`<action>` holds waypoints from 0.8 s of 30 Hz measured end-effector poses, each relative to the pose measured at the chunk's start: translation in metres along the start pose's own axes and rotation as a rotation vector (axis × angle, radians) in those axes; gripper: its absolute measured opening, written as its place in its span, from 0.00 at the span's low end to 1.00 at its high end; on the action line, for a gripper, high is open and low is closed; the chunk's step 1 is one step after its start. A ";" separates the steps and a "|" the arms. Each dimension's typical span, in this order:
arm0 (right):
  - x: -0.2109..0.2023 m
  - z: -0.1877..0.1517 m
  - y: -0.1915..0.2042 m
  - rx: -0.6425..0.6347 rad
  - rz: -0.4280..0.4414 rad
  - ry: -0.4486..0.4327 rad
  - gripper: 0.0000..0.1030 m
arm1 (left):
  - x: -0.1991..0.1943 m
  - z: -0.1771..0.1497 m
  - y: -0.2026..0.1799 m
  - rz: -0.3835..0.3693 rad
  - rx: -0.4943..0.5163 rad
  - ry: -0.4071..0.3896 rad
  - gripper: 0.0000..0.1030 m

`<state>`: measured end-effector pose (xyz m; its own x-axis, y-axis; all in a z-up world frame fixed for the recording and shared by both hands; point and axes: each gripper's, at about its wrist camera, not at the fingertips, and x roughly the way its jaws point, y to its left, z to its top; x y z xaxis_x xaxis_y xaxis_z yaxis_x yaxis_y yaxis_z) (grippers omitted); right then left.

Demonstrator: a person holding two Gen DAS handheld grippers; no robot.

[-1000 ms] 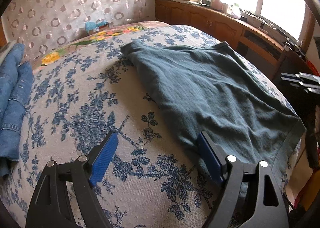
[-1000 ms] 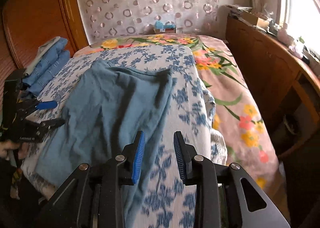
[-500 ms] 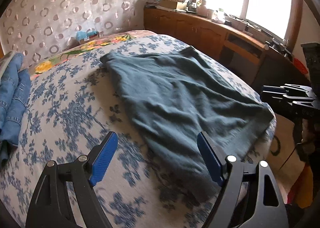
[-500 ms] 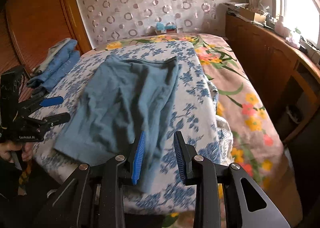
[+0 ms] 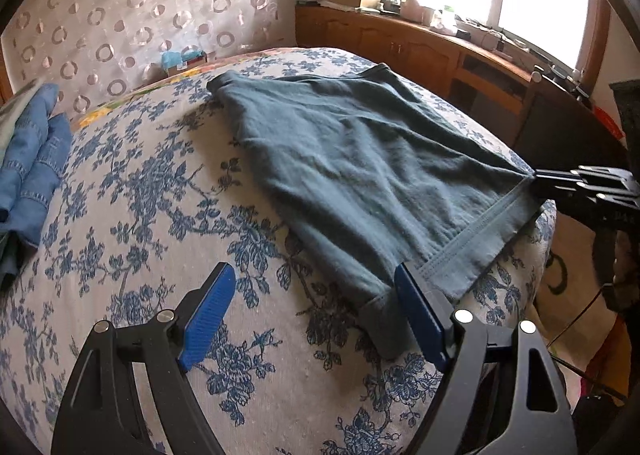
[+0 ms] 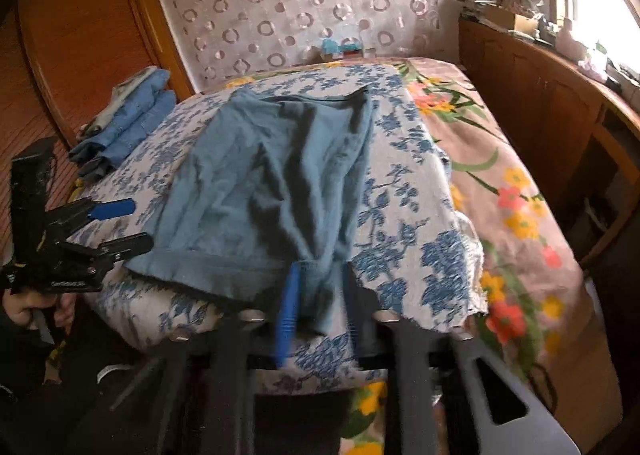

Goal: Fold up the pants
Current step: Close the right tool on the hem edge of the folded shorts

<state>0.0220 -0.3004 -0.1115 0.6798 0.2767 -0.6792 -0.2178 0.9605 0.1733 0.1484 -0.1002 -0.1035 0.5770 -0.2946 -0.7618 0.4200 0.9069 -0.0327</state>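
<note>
Teal pants (image 5: 360, 159) lie spread on the blue-flowered bed cover (image 5: 140, 195), one hemmed end at the near edge. My left gripper (image 5: 312, 307) is open, its right pad touching that end's near-left corner. In the right wrist view the pants (image 6: 272, 183) reach down to my right gripper (image 6: 316, 291), whose jaws stand slightly apart around the other corner of the near end; the view is blurred. The right gripper also shows in the left wrist view (image 5: 576, 183), at the corner of the hem.
Folded blue jeans (image 5: 28, 159) lie at the bed's left side. A wooden cabinet (image 5: 440, 51) with clutter runs under the window on the right. A flowered pink sheet (image 6: 500, 175) covers the bed's right part. A patterned curtain hangs behind.
Both grippers drew back toward the foot of the bed. The pants slid with them, so the hemmed end now lies at the near edge. The right gripper's jaws are wider apart.
</note>
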 end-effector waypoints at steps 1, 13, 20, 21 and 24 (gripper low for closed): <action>-0.002 -0.001 0.002 -0.008 0.001 -0.007 0.09 | 0.000 -0.001 0.000 0.000 -0.004 -0.002 0.80; 0.003 -0.014 0.000 0.016 -0.048 -0.048 0.24 | 0.001 -0.009 0.005 -0.020 -0.072 -0.036 0.82; 0.022 -0.016 -0.002 0.044 -0.042 -0.027 0.35 | -0.005 -0.007 -0.001 -0.023 -0.059 -0.029 0.82; 0.022 -0.016 -0.001 0.042 -0.042 -0.031 0.35 | -0.006 -0.006 -0.001 -0.028 -0.057 -0.034 0.82; 0.022 -0.018 0.002 0.017 -0.057 -0.048 0.35 | -0.016 -0.006 -0.005 -0.040 -0.056 -0.066 0.81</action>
<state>0.0237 -0.2924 -0.1392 0.7235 0.2227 -0.6534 -0.1661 0.9749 0.1483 0.1332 -0.0981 -0.0954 0.6062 -0.3488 -0.7148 0.4051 0.9088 -0.0999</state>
